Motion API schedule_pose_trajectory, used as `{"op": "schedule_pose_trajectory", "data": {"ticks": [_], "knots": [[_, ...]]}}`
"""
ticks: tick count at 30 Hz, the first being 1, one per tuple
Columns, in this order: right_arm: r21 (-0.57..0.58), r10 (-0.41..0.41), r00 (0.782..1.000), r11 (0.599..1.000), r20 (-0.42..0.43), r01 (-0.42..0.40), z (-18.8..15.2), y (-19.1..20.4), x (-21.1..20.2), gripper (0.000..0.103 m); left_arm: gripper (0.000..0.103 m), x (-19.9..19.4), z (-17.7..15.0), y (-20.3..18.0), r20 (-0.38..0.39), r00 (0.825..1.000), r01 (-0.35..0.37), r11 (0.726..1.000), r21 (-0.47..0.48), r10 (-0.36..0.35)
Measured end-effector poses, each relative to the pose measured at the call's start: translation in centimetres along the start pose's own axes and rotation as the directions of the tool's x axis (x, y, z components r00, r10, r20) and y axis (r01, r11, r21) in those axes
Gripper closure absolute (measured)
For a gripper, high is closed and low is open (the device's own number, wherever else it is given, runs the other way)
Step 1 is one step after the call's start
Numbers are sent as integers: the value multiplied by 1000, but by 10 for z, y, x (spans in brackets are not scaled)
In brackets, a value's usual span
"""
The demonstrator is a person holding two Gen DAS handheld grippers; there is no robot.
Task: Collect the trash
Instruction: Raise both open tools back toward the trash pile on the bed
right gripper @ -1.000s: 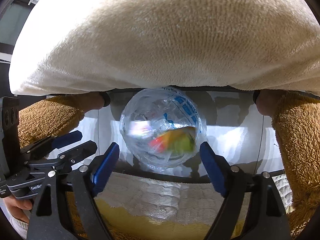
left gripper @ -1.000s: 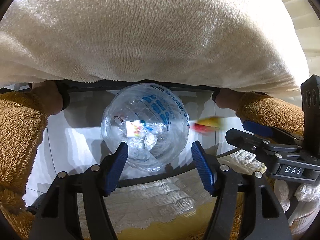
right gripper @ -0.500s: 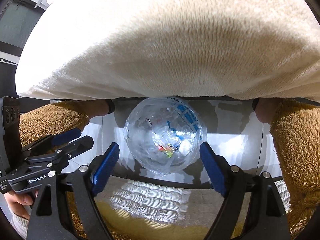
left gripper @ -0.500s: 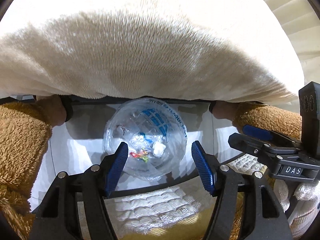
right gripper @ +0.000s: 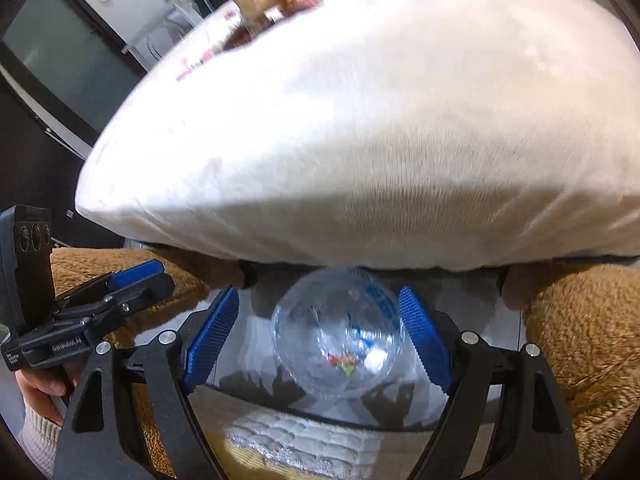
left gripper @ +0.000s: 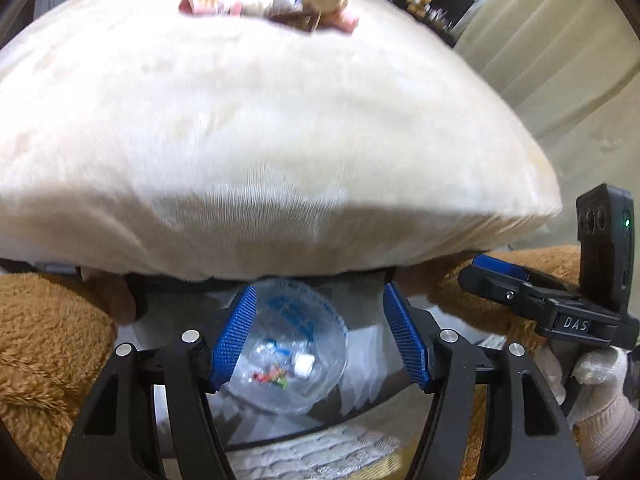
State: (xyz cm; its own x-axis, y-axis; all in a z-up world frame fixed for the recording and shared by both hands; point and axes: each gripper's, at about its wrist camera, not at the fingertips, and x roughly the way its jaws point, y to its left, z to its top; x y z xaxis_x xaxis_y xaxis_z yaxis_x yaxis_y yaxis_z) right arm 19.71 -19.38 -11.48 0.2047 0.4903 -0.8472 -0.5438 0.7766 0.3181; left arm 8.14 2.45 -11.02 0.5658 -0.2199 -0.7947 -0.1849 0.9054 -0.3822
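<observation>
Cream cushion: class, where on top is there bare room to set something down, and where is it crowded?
The cushion is bare across its near and middle surface. The crowded part is the far edge, where wrappers and scraps lie clustered.

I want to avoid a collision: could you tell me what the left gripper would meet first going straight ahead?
Probably the clear plastic bag of trash, lying between the open left gripper fingers; depth is unclear.

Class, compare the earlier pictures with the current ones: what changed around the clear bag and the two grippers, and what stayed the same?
A yellow-red wrapper that was falling a second ago now lies in the clear bag. Both views have tilted up, and more trash now shows on the far end of the cream cushion. The left gripper and right gripper stay open and empty; the bag has not moved.
</observation>
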Motion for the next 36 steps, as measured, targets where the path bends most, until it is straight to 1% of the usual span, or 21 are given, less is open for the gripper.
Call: {"op": "schedule_pose_trajectory", "data": {"ticks": [5,9,13,17,20,27,29,33,36], "knots": [[-53,17,993,999,121,-11,6,7,-28,21,38,-25,3,-2,99,995,18,1000,19,-19],[-107,29,981,994,190,-8,14,14,-46,21,38,-41,11,-5,160,987,8,999,46,-16],[-159,38,973,987,229,-1,29,24,-54,21,38,-53,25,-5,206,979,-10,998,58,-2],[-195,51,970,981,240,-3,50,27,-51,21,38,-59,44,2,224,974,-36,998,56,23],[-206,62,970,979,234,-13,70,28,-45,21,38,-61,59,11,231,972,-44,998,38,34],[-217,93,972,975,218,-45,124,32,-23,21,38,-57,99,23,237,969,-81,996,46,68],[-199,116,971,977,208,-74,140,31,-15,21,38,-54,112,26,239,968,-96,994,58,80],[-132,184,966,978,182,-161,173,27,1,21,38,-47,138,34,241,964,-137,987,90,112],[-60,245,957,969,155,-239,196,21,15,21,38,-42,157,44,241,962,-160,982,104,131]]}}
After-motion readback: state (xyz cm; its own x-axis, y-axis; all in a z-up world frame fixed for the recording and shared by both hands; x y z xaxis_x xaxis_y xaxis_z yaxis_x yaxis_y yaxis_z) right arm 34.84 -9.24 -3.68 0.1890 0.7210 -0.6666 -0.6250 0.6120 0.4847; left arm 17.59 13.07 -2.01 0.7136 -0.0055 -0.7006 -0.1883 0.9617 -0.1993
